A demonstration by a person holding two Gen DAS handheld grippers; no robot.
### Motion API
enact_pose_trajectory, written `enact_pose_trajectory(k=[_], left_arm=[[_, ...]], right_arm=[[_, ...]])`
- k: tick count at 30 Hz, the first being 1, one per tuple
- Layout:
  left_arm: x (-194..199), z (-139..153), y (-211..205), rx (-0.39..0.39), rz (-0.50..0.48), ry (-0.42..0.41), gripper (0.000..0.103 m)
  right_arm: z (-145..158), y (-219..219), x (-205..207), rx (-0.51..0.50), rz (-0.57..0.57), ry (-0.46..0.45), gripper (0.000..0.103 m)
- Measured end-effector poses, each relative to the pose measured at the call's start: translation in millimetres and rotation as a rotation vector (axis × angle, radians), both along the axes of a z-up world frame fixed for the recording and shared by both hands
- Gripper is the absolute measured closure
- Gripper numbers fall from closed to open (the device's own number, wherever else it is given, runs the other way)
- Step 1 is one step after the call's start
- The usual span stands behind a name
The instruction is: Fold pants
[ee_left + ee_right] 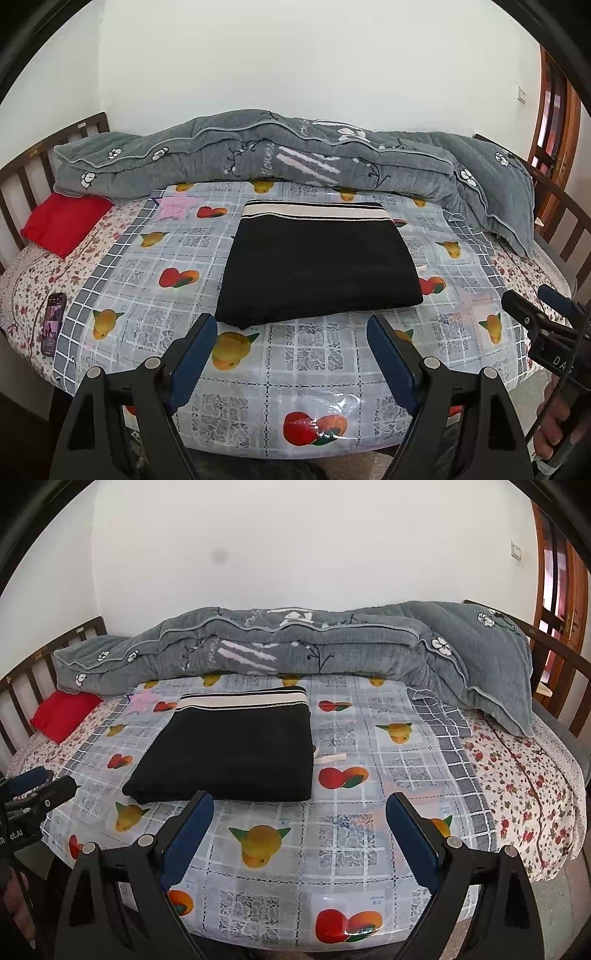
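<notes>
The black pants (317, 266) lie folded into a thick rectangle on the fruit-print plastic sheet (295, 369), with the cream striped waistband at the far edge. They also show in the right wrist view (232, 753). A cream drawstring (328, 758) sticks out at their right side. My left gripper (291, 325) is open and empty, just short of the pants' near edge. My right gripper (299, 805) is open and empty, near the pants' front right corner. The right gripper shows at the right edge of the left view (535, 310).
A grey quilt (295, 155) is bunched along the back of the bed. A red pillow (62, 221) lies at the left by the wooden headboard (22, 162). A phone (53, 323) lies on the floral sheet at the left. A wooden door (565, 590) stands at the right.
</notes>
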State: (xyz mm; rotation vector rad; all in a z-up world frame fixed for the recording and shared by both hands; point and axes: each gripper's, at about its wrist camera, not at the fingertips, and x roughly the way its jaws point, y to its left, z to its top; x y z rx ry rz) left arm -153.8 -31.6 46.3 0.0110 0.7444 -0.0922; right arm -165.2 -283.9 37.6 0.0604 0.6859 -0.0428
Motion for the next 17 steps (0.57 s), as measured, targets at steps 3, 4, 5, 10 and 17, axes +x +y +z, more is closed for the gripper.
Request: enact_pose_trajectory(k=[3, 4, 5, 10, 17], left_arm=[[-1.9, 0.7, -2.5, 0.003, -0.001, 0.001, 0.021], [-2.4, 1.4, -4.6, 0.008, -0.001, 0.003, 0.021], [-2.3, 2.0, -6.8, 0.015, -0.002, 0.004, 0.021], [-3.6, 7.1, -16.4, 0.016, -0.014, -0.014, 0.021], [-5.8, 9.4, -26.1, 0.030, -0.018, -0.034, 0.021]], right_arm=[[1.5, -3.9, -1.2, 0.004, 0.003, -0.008, 0.010], [2.0, -5.2, -1.2, 0.003, 0.002, -0.013, 0.009], [2.2, -6.3, -1.1, 0.005, -0.002, -0.013, 0.009], [2.5, -11.2, -0.7, 0.016, -0.010, -0.016, 0.009], [4.7, -15.0, -3.9, 0.020, -0.018, -0.029, 0.008]])
